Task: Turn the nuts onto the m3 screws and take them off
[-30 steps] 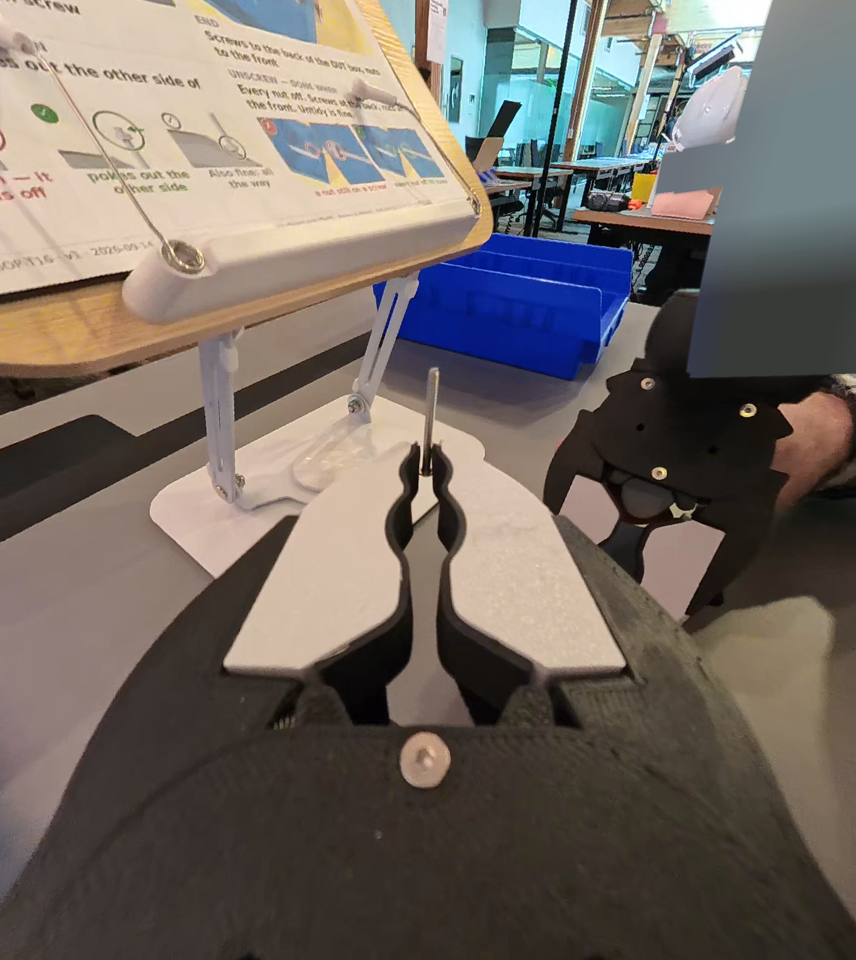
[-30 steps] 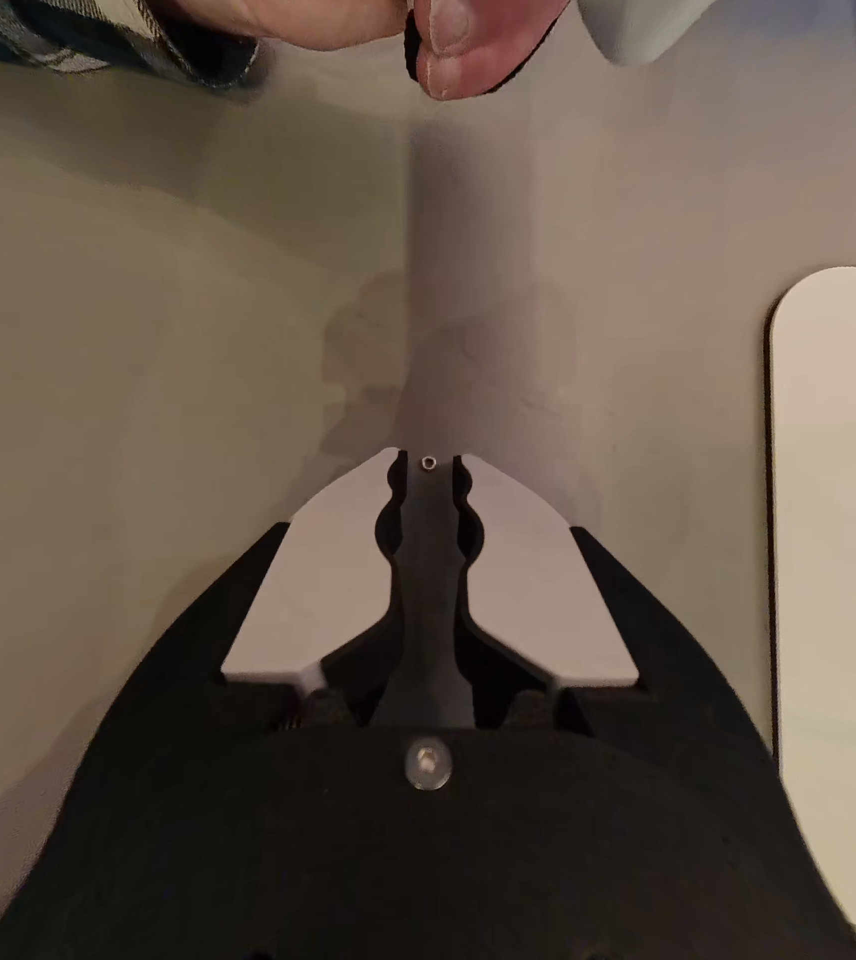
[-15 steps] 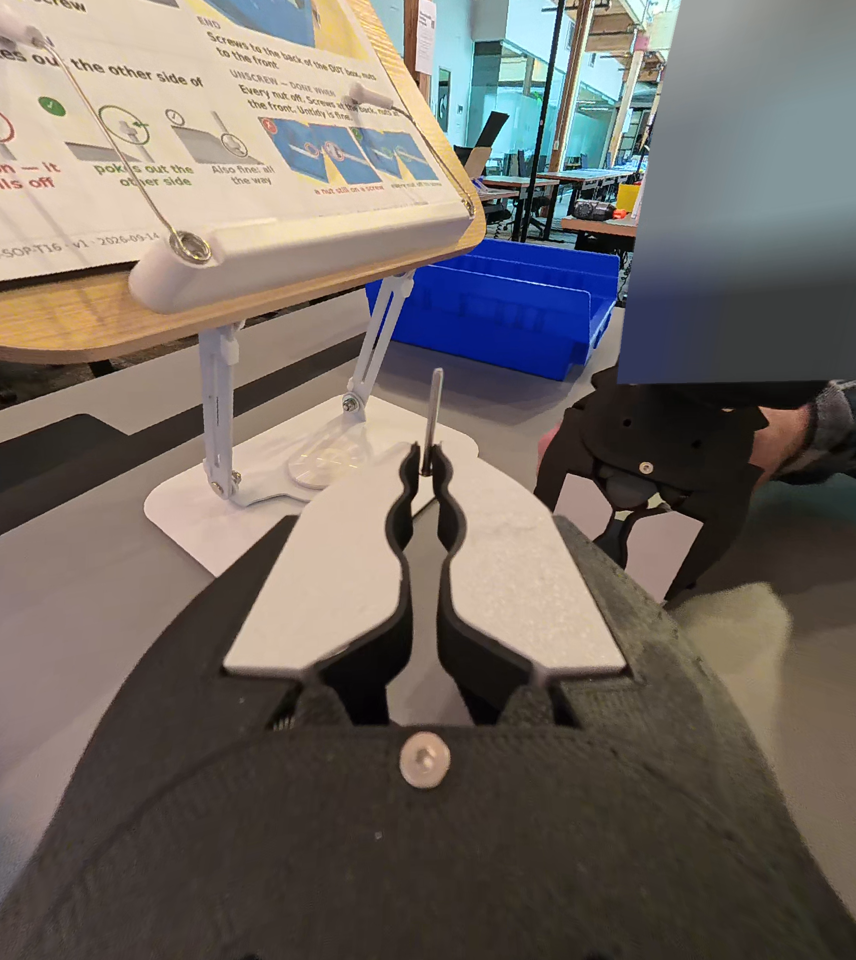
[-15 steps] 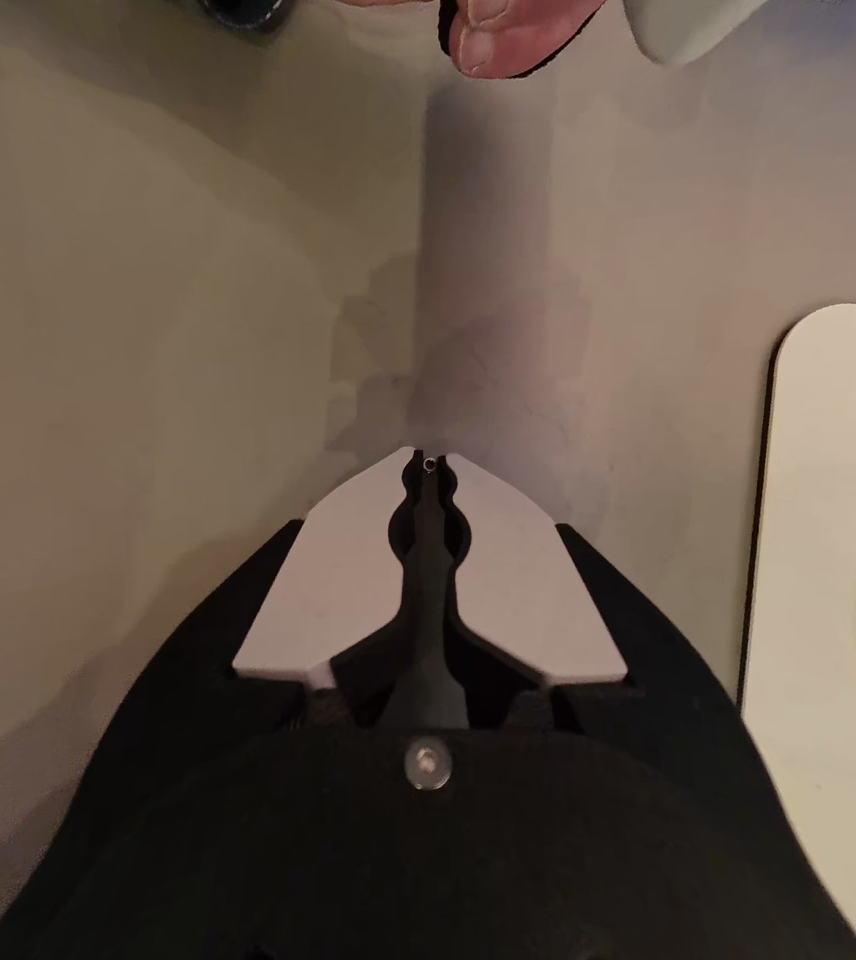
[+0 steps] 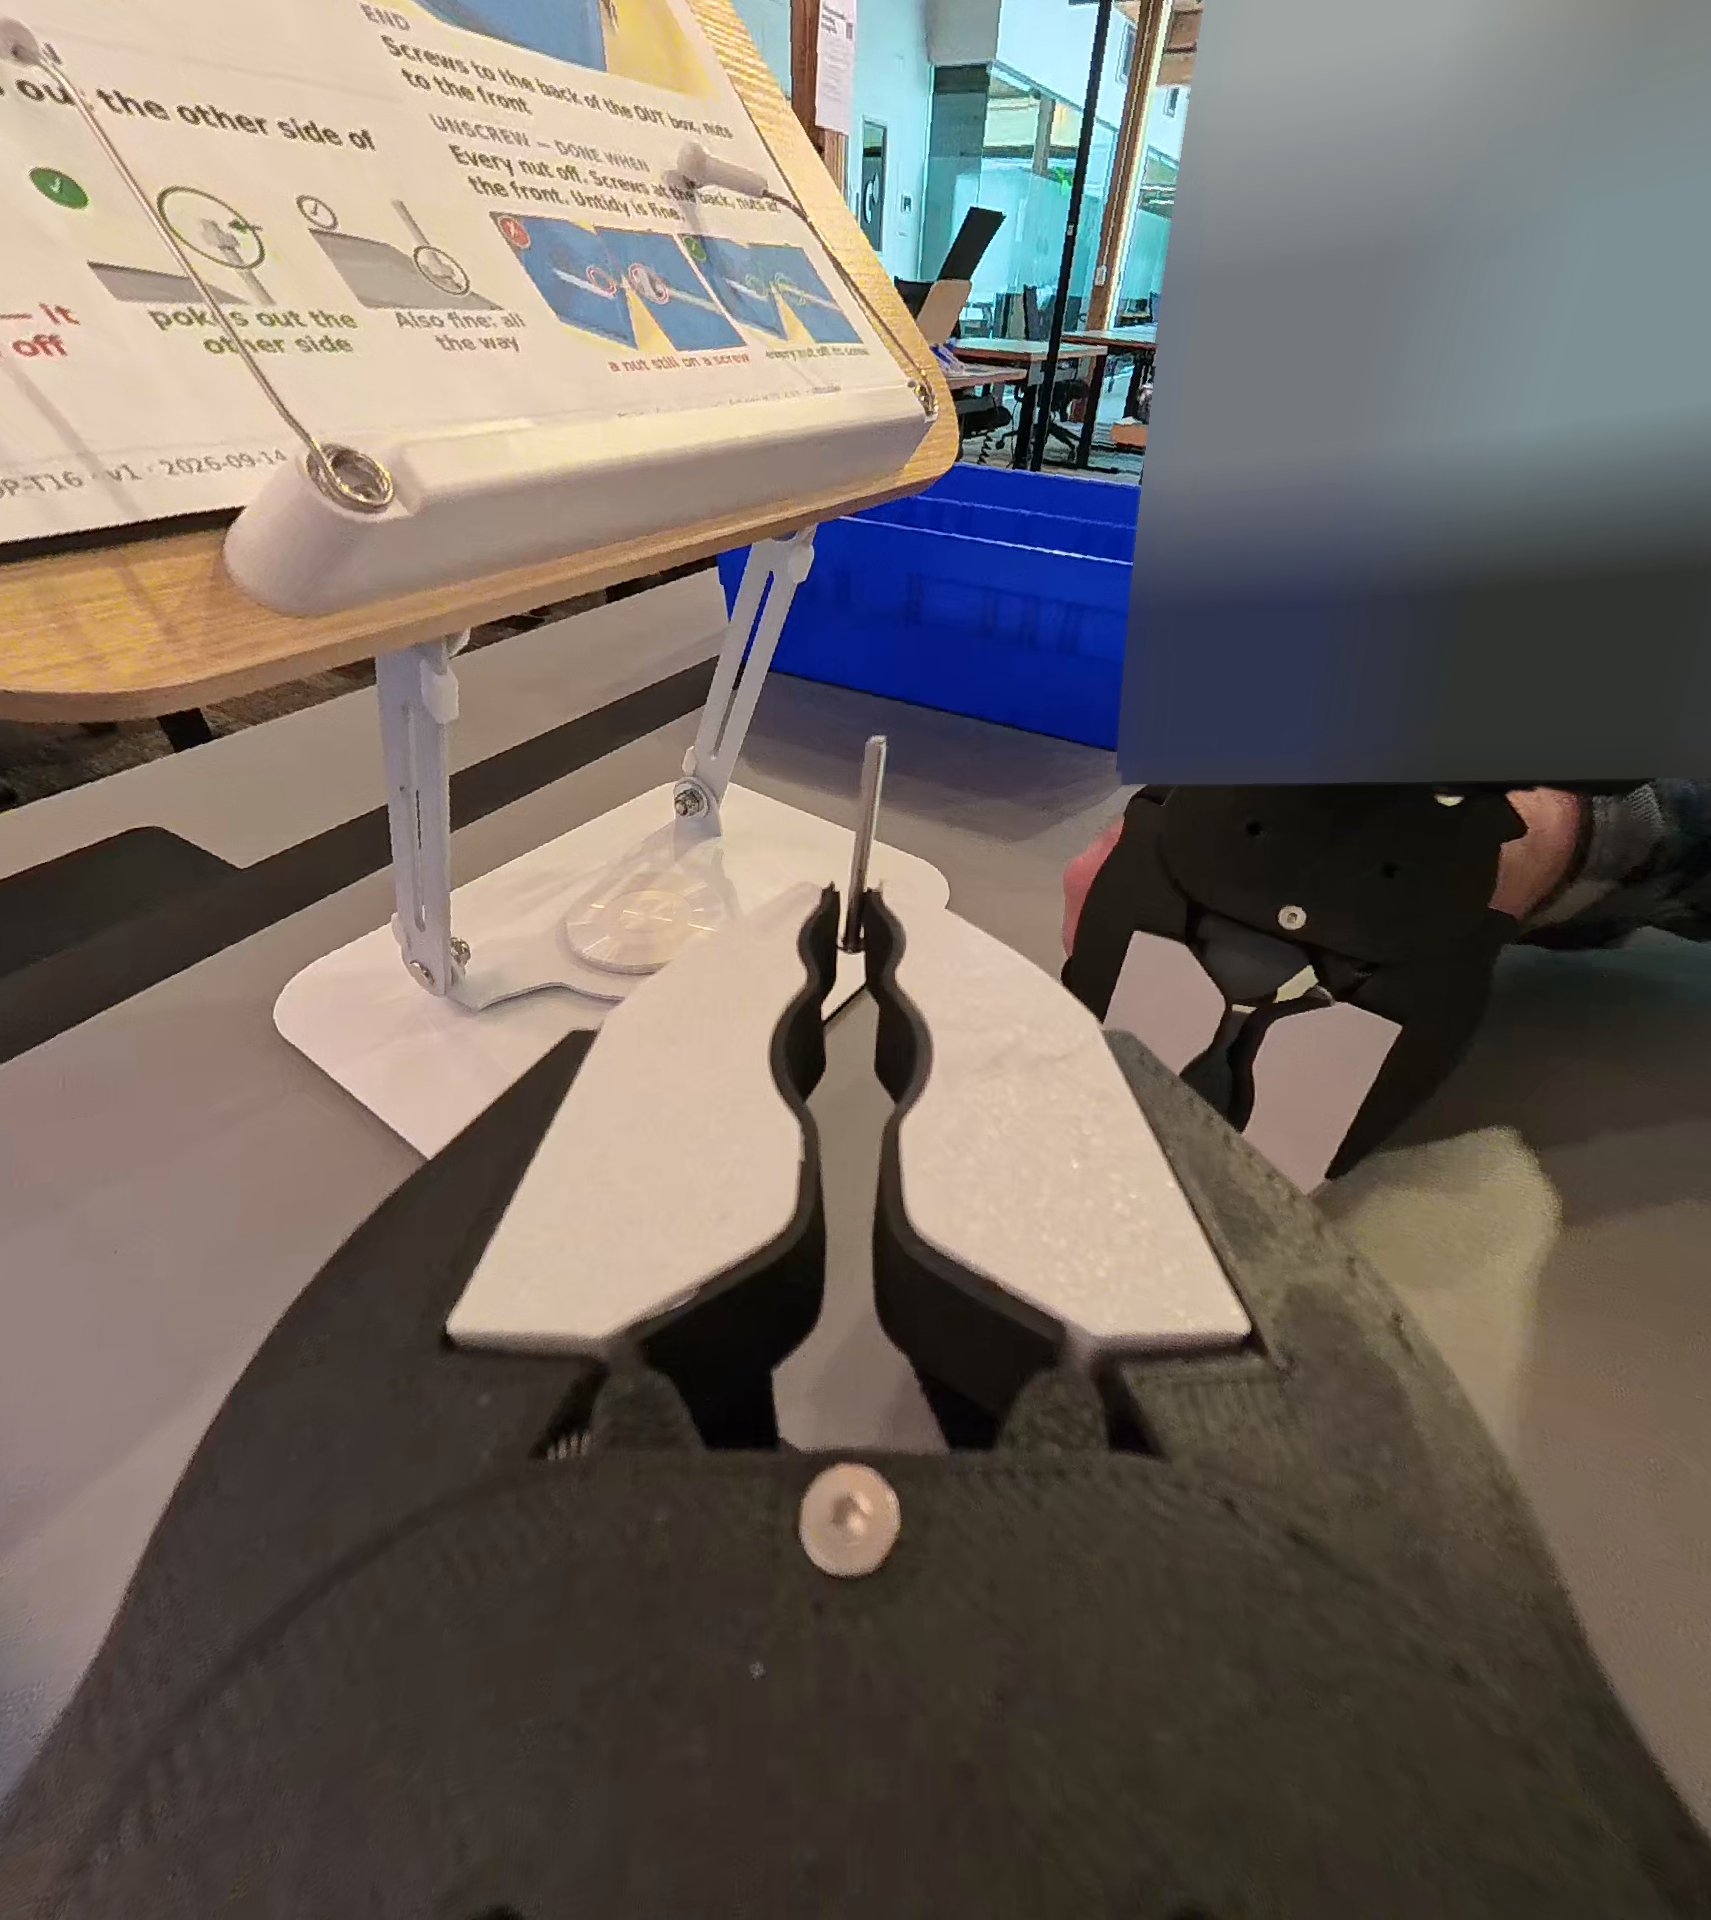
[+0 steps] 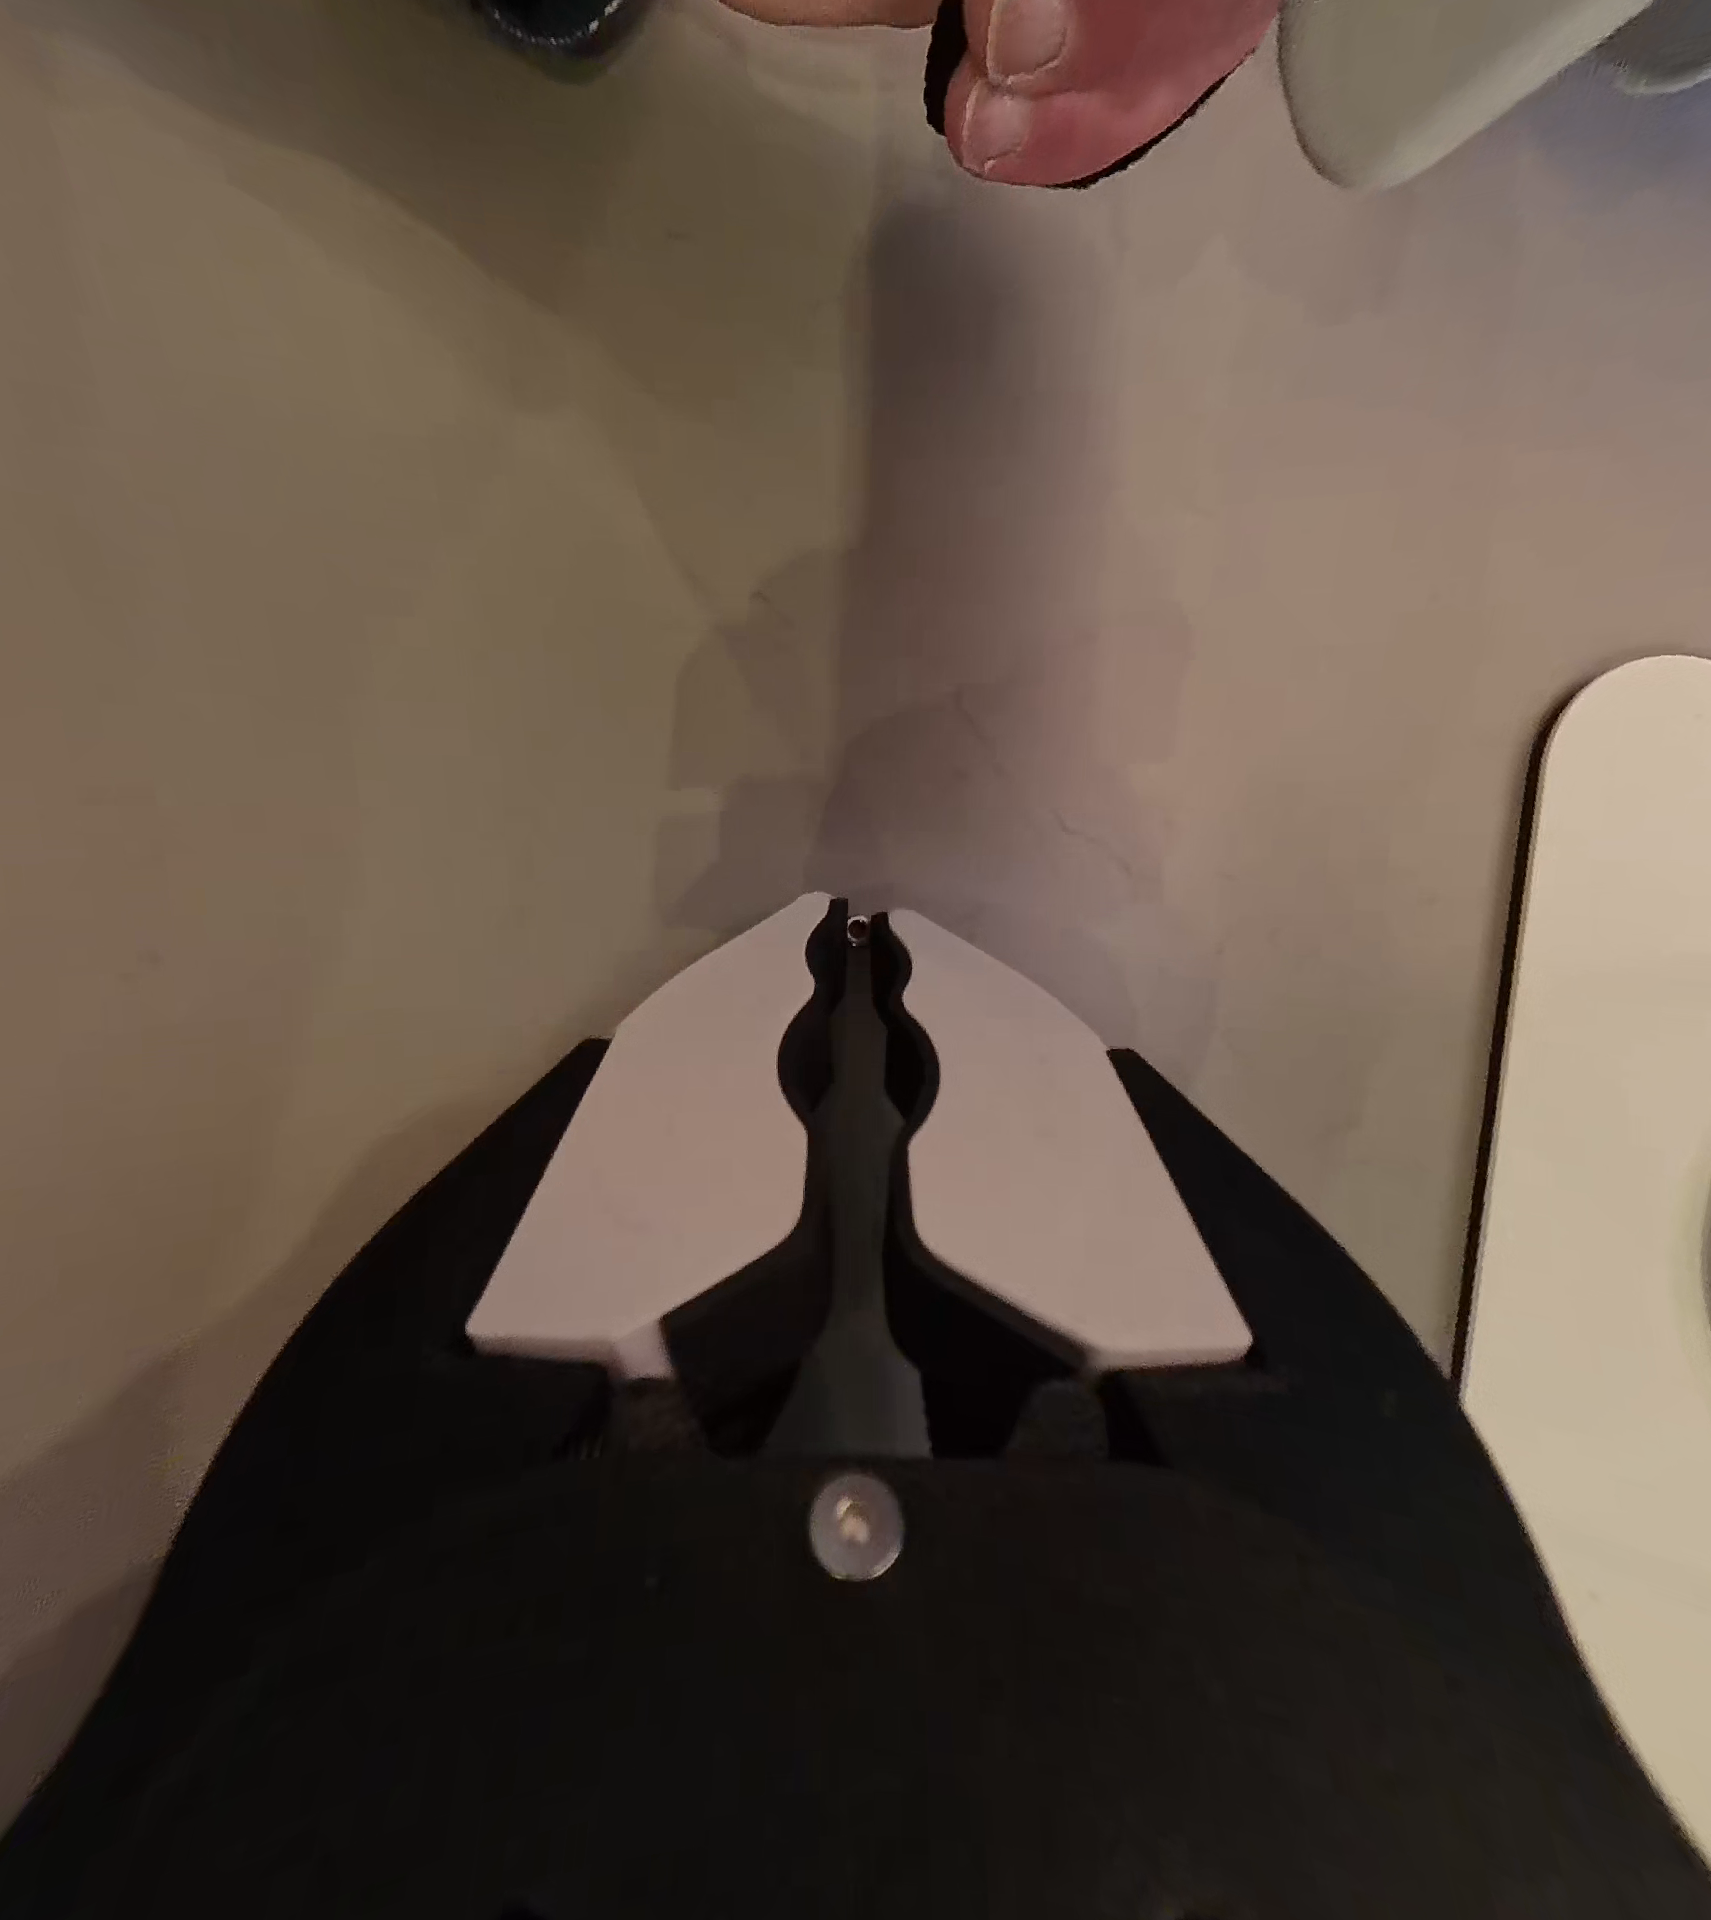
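Observation:
My left gripper (image 5: 853,914) is shut on a thin metal screw (image 5: 870,831). The screw stands upright out of the fingertips, above the grey table (image 5: 103,1195). My right gripper (image 6: 857,914) points straight down at the table (image 6: 311,727), shut on a small silver nut (image 6: 857,928) pinched between its tips. The right gripper also shows in the left wrist view (image 5: 1246,1049), to the right of the screw, held by a hand in a plaid sleeve (image 5: 1661,842).
A wooden document stand with an instruction sheet (image 5: 311,260) rises on white legs from a white base (image 5: 383,1029); the base also shows in the right wrist view (image 6: 1661,1039). A blue bin (image 5: 934,623) stands behind. Fingers of a hand (image 6: 1059,94) are at the top. The left gripper's tips are roughly 15 cm from the right gripper's.
My right gripper's pads came together on the small nut, which lay between open tips a second ago. My left gripper keeps its hold on the screw and has shifted slightly.

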Action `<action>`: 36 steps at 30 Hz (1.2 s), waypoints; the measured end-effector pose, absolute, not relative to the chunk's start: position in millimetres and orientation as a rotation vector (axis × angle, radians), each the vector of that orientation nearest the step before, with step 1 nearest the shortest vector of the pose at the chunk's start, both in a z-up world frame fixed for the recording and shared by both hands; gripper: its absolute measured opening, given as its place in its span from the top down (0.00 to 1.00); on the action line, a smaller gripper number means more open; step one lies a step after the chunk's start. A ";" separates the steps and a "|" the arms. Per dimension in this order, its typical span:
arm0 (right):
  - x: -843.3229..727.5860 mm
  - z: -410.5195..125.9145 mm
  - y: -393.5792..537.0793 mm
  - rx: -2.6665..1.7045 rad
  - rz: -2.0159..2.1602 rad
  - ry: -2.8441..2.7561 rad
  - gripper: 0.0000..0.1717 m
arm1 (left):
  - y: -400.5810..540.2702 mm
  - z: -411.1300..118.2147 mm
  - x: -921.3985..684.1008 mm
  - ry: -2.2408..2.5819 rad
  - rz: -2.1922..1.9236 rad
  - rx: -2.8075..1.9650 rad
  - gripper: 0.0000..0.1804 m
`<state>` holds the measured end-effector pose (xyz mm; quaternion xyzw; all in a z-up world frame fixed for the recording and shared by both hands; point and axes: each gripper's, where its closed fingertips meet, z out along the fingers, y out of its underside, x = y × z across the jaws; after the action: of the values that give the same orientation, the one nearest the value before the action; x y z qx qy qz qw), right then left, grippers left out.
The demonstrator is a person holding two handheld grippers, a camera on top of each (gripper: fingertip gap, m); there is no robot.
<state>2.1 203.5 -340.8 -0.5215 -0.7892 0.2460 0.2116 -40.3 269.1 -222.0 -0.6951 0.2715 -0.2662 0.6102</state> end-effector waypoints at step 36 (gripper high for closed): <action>8.4 -206.6 230.0 -1.280 0.806 -1.973 0.97 | 243.4 -244.4 15.4 0.826 -0.657 -1.625 0.98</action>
<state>8.4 230.0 -206.6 -0.4875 -0.7513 0.3070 0.3221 15.4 243.4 -244.4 -0.6912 0.3514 -0.2795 0.5662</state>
